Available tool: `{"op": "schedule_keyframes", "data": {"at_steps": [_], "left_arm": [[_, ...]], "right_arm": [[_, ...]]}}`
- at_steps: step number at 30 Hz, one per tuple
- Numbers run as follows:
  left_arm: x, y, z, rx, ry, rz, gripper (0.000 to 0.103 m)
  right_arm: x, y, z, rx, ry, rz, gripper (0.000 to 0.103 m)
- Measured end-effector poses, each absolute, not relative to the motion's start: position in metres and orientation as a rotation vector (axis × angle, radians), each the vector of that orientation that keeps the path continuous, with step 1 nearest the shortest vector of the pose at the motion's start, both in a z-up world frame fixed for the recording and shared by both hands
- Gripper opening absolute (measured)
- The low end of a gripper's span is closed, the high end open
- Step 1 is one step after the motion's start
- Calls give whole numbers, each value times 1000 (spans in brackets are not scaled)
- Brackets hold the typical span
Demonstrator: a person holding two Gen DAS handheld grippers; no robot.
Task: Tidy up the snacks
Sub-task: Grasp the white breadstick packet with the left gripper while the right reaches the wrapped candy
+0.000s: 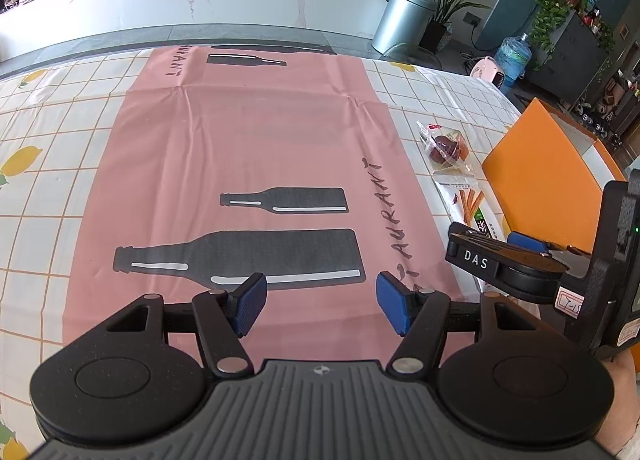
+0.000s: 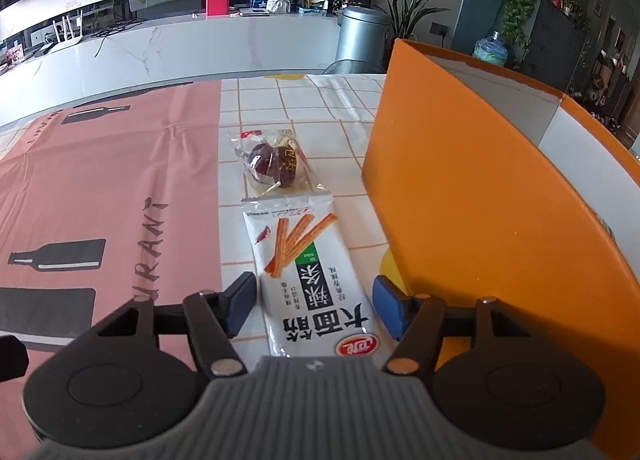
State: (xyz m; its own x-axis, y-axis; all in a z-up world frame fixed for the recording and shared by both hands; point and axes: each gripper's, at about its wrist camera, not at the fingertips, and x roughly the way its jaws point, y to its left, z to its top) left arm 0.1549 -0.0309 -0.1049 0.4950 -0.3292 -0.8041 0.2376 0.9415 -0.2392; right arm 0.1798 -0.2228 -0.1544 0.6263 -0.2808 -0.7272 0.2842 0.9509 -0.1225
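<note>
A white spicy-stick snack packet lies flat on the tablecloth between the open fingers of my right gripper, which straddles its near half without closing on it. Beyond it lies a clear packet with a dark red candied fruit. An open orange box stands just right of both. In the left wrist view my left gripper is open and empty over the pink placemat; the right gripper, the stick packet, the fruit packet and the box show at right.
The table carries a white checked cloth with lemons. The box wall stands close to my right gripper's right finger. Beyond the table are a white marble counter, a metal bin and plants.
</note>
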Motion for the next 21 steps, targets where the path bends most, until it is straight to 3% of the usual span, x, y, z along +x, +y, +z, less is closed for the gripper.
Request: {"op": "schedule_keyframes", "data": {"at_steps": [4, 8, 21], "left_arm": [[155, -32, -106, -96, 999, -347, 74], [155, -32, -106, -104, 1000, -354, 74], [154, 8, -98, -173, 999, -242, 71]], "right_arm": [[181, -225, -155, 25, 838, -294, 68], [181, -225, -154, 30, 838, -262, 54], [167, -165, -148, 92, 863, 73, 56]]}}
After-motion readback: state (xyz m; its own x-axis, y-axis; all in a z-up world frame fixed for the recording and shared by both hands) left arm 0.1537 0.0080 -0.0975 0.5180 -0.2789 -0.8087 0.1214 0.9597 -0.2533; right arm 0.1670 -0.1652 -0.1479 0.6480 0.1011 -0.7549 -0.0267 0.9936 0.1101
